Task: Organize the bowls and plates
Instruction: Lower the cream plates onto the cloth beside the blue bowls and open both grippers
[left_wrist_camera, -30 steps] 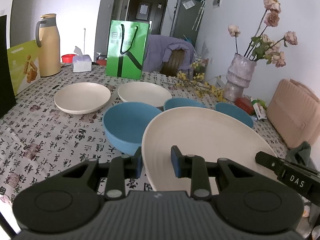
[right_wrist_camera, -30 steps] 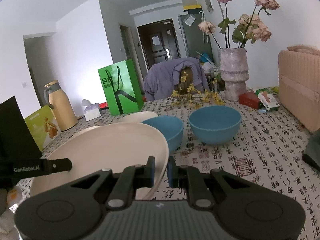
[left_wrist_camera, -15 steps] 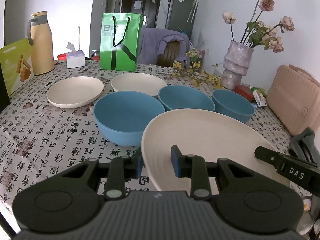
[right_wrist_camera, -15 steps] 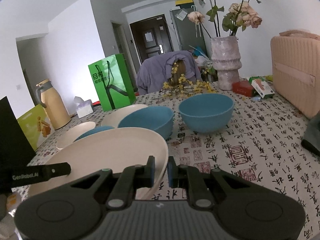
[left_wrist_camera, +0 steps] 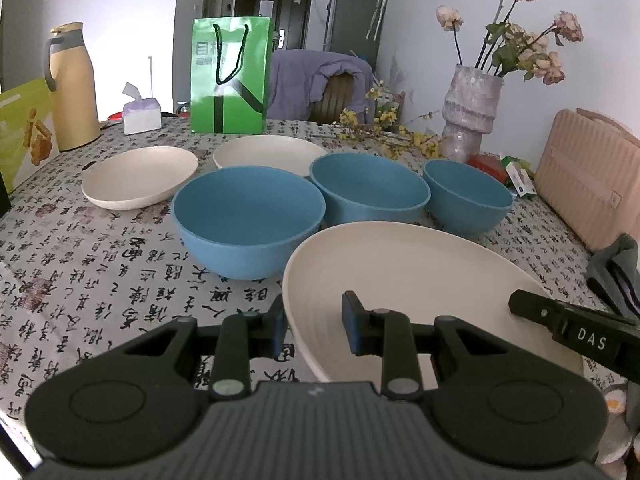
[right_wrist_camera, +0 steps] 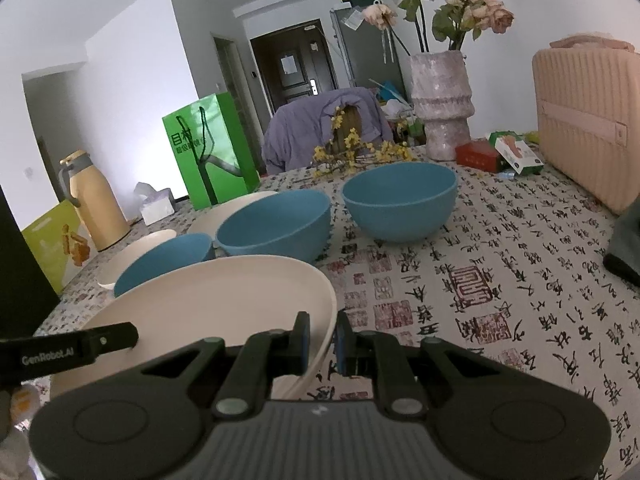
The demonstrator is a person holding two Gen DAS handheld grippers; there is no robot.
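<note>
I hold a large cream plate [left_wrist_camera: 400, 280] by both sides just above the table, in front of the bowls. My left gripper [left_wrist_camera: 314, 326] is shut on its left rim. My right gripper [right_wrist_camera: 322, 336] is shut on the right rim of the same plate [right_wrist_camera: 208, 300]. Three blue bowls stand in a row behind it: the largest bowl [left_wrist_camera: 248, 216], the middle bowl [left_wrist_camera: 368, 188] and the right bowl [left_wrist_camera: 466, 196]. Two more cream plates [left_wrist_camera: 140, 178] [left_wrist_camera: 264, 154] lie farther back on the left.
The patterned tablecloth [left_wrist_camera: 100, 264] covers the table. A green paper bag [left_wrist_camera: 230, 76], a tan thermos jug [left_wrist_camera: 74, 88] and a tissue box [left_wrist_camera: 142, 114] stand at the back. A vase of flowers [left_wrist_camera: 472, 116], a pink case [left_wrist_camera: 588, 184] and a dark cloth [left_wrist_camera: 616, 272] are on the right.
Both grippers have come down together with the large cream plate held between them. The bowls and far plates now sit higher in both views. Neither grip has changed.
</note>
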